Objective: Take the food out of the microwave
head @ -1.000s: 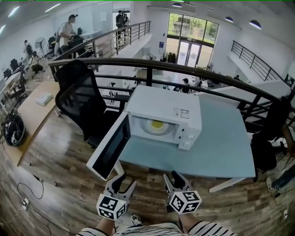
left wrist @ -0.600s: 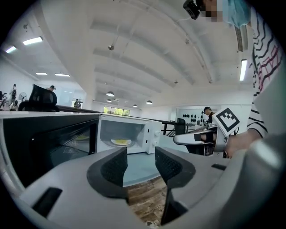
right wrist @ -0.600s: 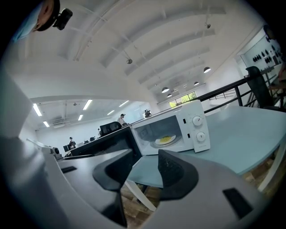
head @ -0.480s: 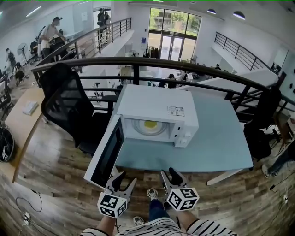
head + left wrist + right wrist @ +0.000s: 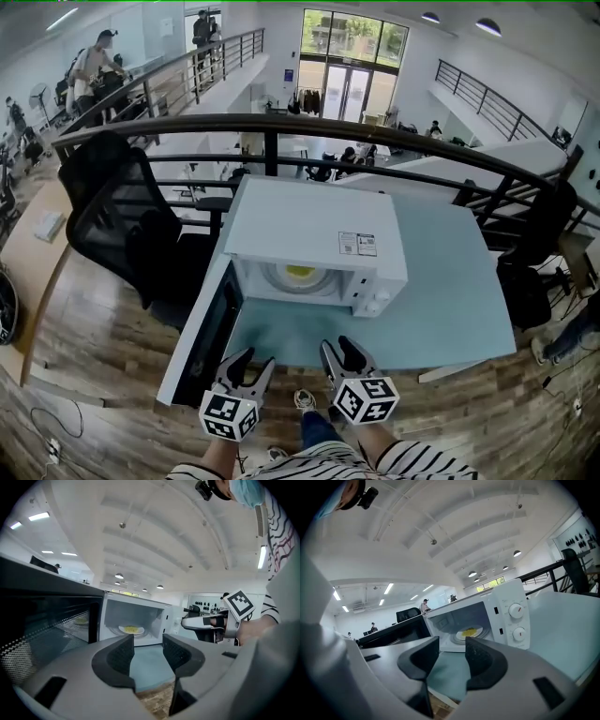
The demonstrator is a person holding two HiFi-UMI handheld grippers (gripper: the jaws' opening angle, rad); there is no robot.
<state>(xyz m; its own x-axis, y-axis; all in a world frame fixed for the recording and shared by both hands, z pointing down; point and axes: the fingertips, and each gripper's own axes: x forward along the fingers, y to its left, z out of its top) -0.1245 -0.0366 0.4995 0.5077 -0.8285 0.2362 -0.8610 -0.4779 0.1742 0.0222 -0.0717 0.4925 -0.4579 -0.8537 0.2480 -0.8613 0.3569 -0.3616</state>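
A white microwave (image 5: 319, 234) stands on a pale blue table (image 5: 450, 291) with its door (image 5: 202, 337) swung wide open to the left. Inside lies a white plate with yellow food (image 5: 300, 274), also seen as the plate of food (image 5: 131, 629) and the plate of food (image 5: 469, 633). My left gripper (image 5: 247, 367) hovers open near the table's front edge, just right of the door. My right gripper (image 5: 337, 354) is open beside it, in front of the microwave's mouth. Nothing sits between either pair of jaws. The right gripper (image 5: 206, 620) shows in the left gripper view.
A black mesh office chair (image 5: 112, 216) stands left of the table. A black railing (image 5: 281, 127) runs behind the microwave, with a drop to a lower floor beyond. A wooden desk (image 5: 28, 253) lies far left. Control knobs (image 5: 516, 620) are on the microwave's right front.
The view has moved closer to the microwave and table. Both grippers now reach over the table's front edge, nearer the open cavity. Both remain open.
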